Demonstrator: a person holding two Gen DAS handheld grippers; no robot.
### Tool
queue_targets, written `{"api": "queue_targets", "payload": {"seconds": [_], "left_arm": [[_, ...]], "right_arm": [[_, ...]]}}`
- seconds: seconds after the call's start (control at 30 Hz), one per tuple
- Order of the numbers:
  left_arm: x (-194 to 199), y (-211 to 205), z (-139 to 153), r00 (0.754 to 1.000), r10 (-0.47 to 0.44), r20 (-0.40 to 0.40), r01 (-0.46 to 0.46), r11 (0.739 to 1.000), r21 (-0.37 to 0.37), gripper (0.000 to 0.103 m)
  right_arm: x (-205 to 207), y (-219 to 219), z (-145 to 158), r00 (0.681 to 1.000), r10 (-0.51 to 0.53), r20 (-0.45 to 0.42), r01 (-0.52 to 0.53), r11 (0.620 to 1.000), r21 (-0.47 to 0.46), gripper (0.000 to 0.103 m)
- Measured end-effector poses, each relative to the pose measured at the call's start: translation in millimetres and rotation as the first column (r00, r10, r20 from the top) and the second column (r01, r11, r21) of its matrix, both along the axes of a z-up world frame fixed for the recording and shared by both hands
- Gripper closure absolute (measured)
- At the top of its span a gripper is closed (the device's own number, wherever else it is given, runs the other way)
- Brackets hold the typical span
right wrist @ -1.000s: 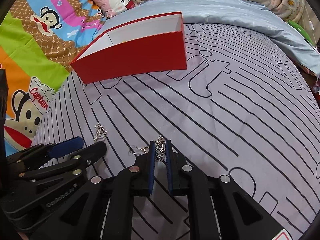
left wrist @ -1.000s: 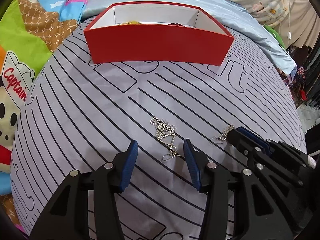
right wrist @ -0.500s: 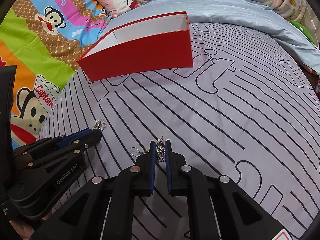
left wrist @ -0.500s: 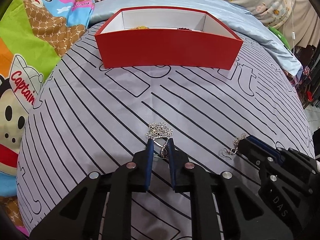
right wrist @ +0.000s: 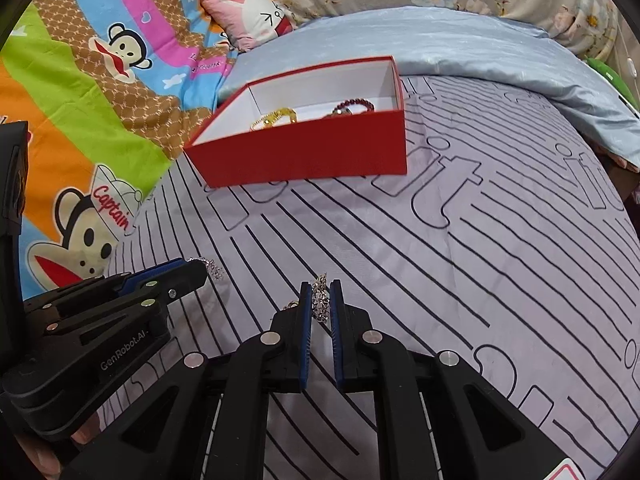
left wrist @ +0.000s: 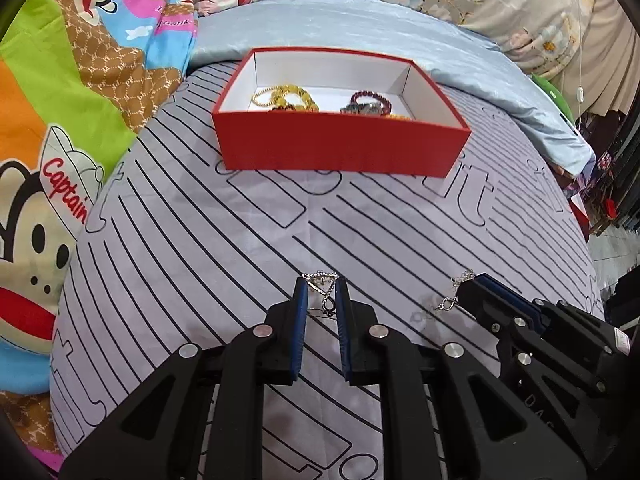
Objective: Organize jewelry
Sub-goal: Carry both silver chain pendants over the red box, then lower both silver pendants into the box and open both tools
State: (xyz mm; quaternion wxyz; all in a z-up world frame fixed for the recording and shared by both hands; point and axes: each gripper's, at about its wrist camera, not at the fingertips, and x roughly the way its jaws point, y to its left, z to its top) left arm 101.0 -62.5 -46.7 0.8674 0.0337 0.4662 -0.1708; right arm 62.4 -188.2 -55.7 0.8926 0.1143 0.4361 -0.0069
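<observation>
My left gripper (left wrist: 321,286) is shut on a silver flower earring (left wrist: 325,295) and holds it above the striped sheet. My right gripper (right wrist: 321,289) is shut on a second silver earring (right wrist: 321,300), also lifted. Each gripper shows in the other's view: the right gripper (left wrist: 476,284) with its earring (left wrist: 454,294) at the lower right, the left gripper (right wrist: 196,270) with its earring (right wrist: 214,270) at the lower left. The red box (left wrist: 340,148) stands ahead, with a white inside holding yellow bead bracelets (left wrist: 286,98) and a dark red bracelet (left wrist: 370,100). It also shows in the right wrist view (right wrist: 304,156).
Grey sheet with black stripes (left wrist: 200,240) covers the bed. A cartoon monkey blanket (left wrist: 60,120) lies to the left, a light blue quilt (left wrist: 400,36) behind the box, a pink pillow (right wrist: 256,16) beyond. The bed edge drops off at right (left wrist: 592,216).
My left gripper closed on the flower earring and lifted it off the sheet. Both grippers have risen with their earrings; the box's inside now shows.
</observation>
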Motion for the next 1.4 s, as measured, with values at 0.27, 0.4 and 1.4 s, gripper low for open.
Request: {"api": "queue_targets", "payload": {"seconds": [0.27,0.4,1.4], "left_arm": [[2.4,2.0,25.6,0.999,0.005,0.039,-0.004,1.0,-0.023,0.089],[4.6,1.9,35.8,0.998,0.01,0.054,-0.008,0.999,-0.034,0.089],[60.2,-17.3,116.5,0.973,-0.003,0.23,0.01,0.999,-0.033,0.089]], "right_arm": [[6.0,5.0,26.2,0.998,0.018,0.056,-0.017,1.0,-0.006,0.094],[9.3,8.0,37.0,0.997,0.027,0.077,-0.026,1.0,-0.012,0.094],[71.5,-2.2,119.4,0.968,0.037,0.247,-0.024,0.998,-0.054,0.094]]}}
